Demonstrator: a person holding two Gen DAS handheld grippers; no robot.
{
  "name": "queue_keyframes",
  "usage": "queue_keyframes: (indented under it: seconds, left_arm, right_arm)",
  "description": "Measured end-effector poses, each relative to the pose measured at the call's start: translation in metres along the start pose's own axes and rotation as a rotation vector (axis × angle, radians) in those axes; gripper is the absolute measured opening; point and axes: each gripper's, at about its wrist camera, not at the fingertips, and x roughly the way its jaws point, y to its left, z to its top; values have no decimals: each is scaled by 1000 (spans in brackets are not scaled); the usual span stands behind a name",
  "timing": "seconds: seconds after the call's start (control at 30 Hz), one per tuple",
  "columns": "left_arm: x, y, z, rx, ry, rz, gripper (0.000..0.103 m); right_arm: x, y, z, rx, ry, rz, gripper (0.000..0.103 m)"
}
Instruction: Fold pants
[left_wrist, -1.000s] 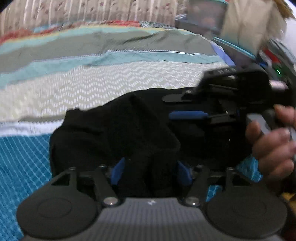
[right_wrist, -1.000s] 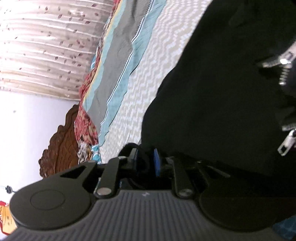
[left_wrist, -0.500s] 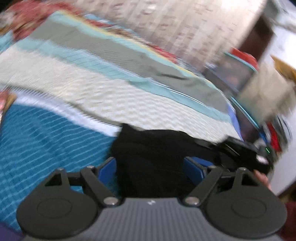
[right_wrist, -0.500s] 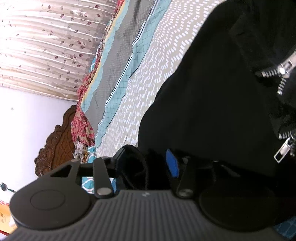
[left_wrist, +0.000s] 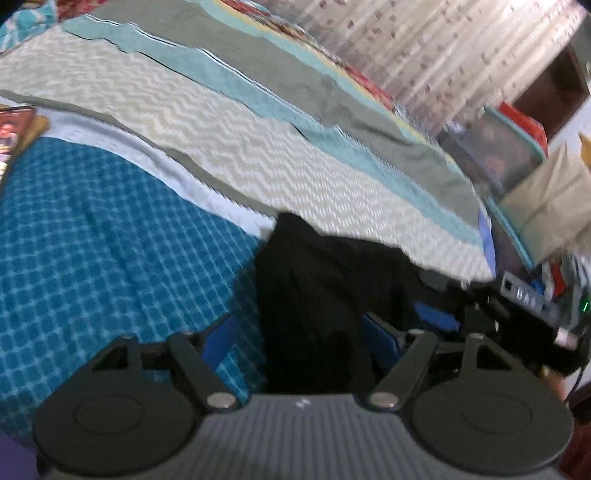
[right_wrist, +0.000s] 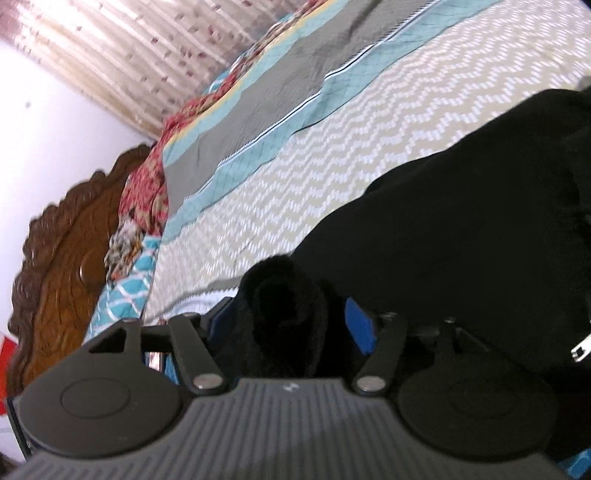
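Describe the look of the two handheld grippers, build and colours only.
Both match: the left gripper and right gripper each have a grey ribbed body, two round black discs, black linkage arms with silver pivot pins, and blue finger pads.

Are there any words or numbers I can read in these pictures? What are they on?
No text can be read anywhere.
Small white mark on the grey ribbed body behind the left tongs: too small to read.
The same mark behind the right tongs: too small to read.
Pale marks on the black device at the right edge of the left view: blurred, unreadable.
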Motion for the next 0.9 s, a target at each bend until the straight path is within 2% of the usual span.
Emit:
queue_keyframes:
  seconds: [0.1,0.13,0.17,0.2,0.23,0.3,0.43,0.5,0.53,0.57,0.6,0.67,0.7,0.77,0.9]
  left_arm:
    - [7,-9,-8,34,32,-14,73]
    - [8,-10,-10,38,41,-16,73]
    - [10,-12,-12,43,46,-18,73]
    - [9,-12,-13,46,46,-20,73]
    - [8,-13,-13,49,43,-23,73]
    - [1,-13,-11,47,26,-30,73]
    - [-5,-8,-1,-2,4,-72,77]
    - [0,-12,2,-2,10,-68,76]
    - [6,-16,3,8,19,-58,75]
    - [10,-20,3,17,31,-58,72]
    - [15,-24,2,28,44,-64,70]
    - [26,-33,-3,67,76,-66,65]
    - [33,-38,-6,91,98,-51,64]
    - [45,-43,-13,125,141,-18,64]
    - [53,-43,-15,127,152,4,65]
  right_arm:
    - [7,15,-5,-107,22,-14,73]
    - [12,19,-8,-148,37,-32,68]
    - [18,22,-11,-188,67,-55,57]
    - [26,25,-14,-221,99,-79,27]
    - [31,25,-17,-243,120,-96,25]
    - [27,28,-16,-264,93,-86,20]
    - [-15,37,1,-360,-74,-7,20]
    - [-27,33,9,-396,-93,12,22]
    - [-27,27,11,-400,-84,-8,27]
    - [-24,18,9,-399,-75,-59,33]
    - [-17,10,8,-391,-62,-137,43]
    - [-5,-10,4,-343,-32,-332,43]
    - [-6,-19,2,-306,-35,-340,43]
    - [-21,-30,3,-217,-70,-248,44]
    - [-40,-17,9,-248,-133,-149,43]
